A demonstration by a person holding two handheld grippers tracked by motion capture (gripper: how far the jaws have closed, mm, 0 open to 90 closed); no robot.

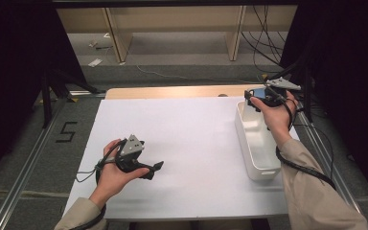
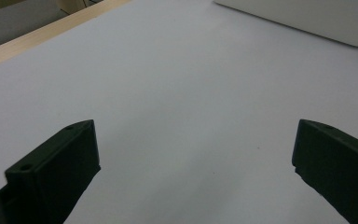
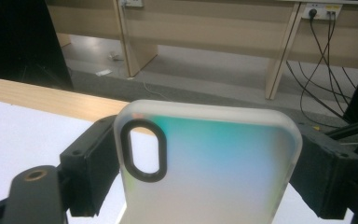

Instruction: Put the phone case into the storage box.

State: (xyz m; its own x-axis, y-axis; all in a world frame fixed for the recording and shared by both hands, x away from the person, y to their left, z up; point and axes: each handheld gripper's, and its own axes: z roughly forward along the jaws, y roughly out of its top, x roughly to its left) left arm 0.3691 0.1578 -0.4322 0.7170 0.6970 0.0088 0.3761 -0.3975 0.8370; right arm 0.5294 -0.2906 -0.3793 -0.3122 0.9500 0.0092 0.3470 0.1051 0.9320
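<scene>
My right tool [image 3: 205, 172] clamps a phone case [image 3: 209, 168] by its edges above the bin [image 1: 256, 143]; it could slip sideways. My left tool [image 2: 191, 158] gapes wide, empty.

Beyond our white-topped bench [image 1: 191, 139] with its pale wooden edge we see a grey carpeted floor [image 1: 172, 52] scattered with paper scraps [image 1: 95, 62], light wooden furniture panels [image 1: 117, 33], black cables [image 1: 263, 43] trailing down, wall sockets [image 3: 324, 9], and dark curtains [image 1: 14, 57] at both sides.
</scene>
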